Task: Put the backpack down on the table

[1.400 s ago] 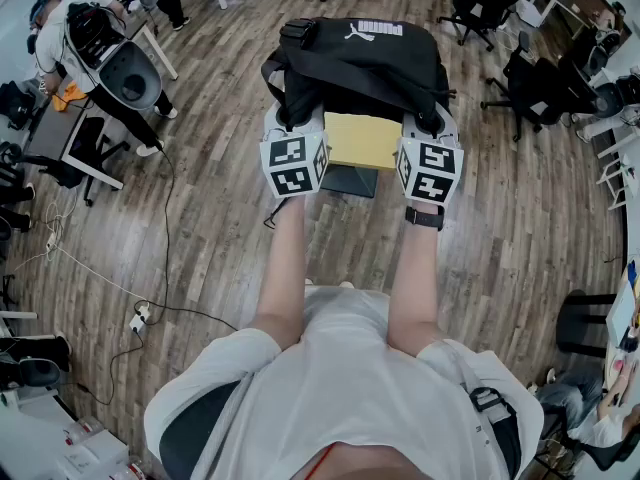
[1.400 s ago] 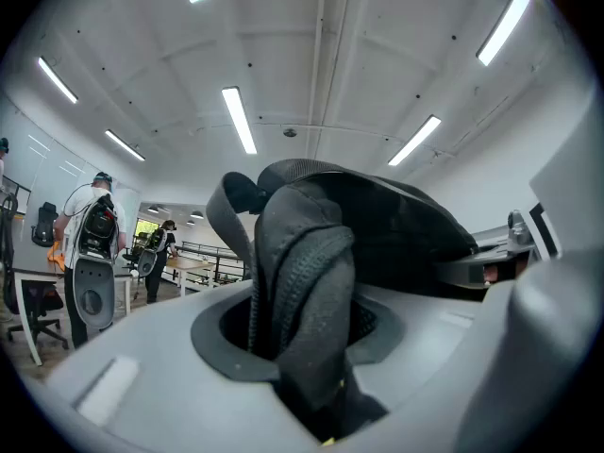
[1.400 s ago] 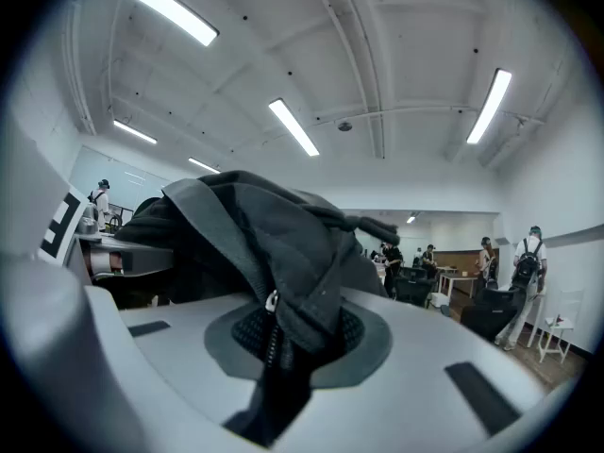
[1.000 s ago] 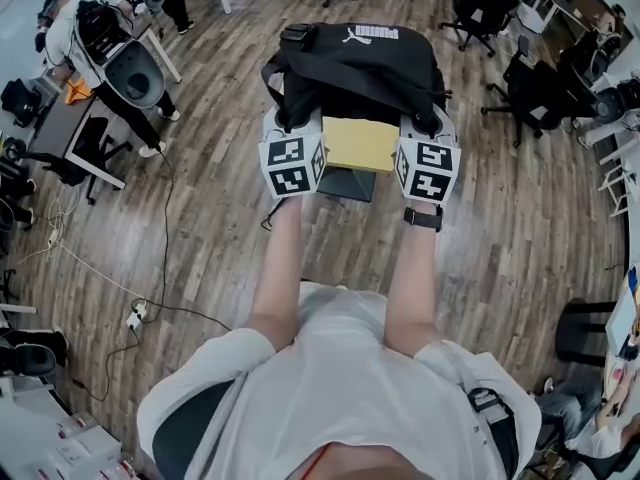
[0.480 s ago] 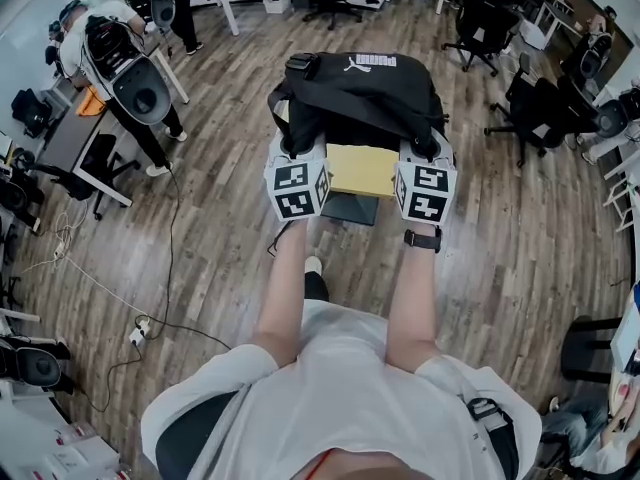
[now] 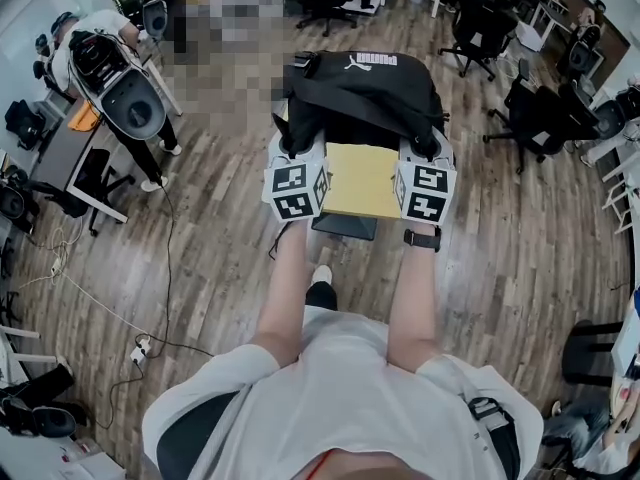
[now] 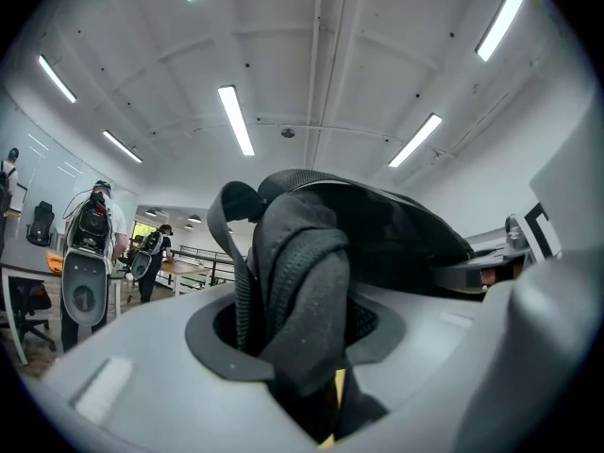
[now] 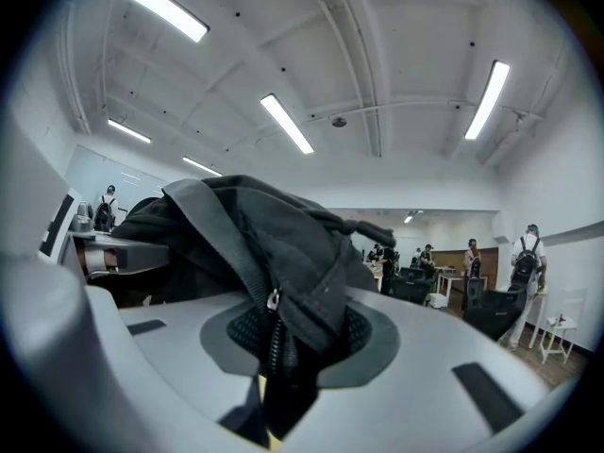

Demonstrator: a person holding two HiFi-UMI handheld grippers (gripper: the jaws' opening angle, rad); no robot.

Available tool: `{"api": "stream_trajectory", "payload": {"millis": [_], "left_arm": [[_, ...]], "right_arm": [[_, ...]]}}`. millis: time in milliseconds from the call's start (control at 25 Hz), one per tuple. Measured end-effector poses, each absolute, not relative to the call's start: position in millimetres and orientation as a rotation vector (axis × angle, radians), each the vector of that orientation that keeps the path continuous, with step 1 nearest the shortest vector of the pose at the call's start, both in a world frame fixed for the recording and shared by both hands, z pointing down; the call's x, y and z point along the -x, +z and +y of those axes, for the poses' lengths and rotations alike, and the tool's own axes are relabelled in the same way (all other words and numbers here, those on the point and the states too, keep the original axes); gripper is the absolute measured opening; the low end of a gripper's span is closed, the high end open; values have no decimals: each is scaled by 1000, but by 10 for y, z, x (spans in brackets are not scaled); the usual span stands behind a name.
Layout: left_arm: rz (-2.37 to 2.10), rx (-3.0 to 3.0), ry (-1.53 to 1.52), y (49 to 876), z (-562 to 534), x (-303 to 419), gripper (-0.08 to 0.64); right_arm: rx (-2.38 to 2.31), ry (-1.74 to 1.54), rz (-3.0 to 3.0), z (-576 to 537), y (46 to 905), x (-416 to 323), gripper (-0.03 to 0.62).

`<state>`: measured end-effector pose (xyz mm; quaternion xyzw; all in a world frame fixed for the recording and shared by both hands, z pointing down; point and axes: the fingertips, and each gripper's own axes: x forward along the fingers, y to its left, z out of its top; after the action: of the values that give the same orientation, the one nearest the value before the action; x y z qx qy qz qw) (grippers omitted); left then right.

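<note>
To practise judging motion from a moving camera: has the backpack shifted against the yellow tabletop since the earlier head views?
Yes. The backpack has moved away from the person: more yellow tabletop shows on its near side.

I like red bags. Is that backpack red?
No, the backpack is black, with a white logo on its top.

Black backpack (image 7: pixel 326 253) fabric between tool (image 7: pixel 304 371) jaws

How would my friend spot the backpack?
In the middle of the wooden floor stands a small yellow-topped table. The backpack is at its far edge: black and floppy, with a white logo on top, unlike the black office chairs nearby.
</note>
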<state>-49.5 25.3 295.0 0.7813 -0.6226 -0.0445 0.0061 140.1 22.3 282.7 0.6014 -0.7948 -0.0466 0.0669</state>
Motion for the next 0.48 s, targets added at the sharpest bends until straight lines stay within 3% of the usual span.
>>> {"api": "stream_trajectory", "payload": {"millis": [480], "left_arm": [[-1907, -2411, -177, 2908, -800, 845, 150]], "right_arm": [[-1805, -176, -2351, -727, 2692, -1044, 103]]}}
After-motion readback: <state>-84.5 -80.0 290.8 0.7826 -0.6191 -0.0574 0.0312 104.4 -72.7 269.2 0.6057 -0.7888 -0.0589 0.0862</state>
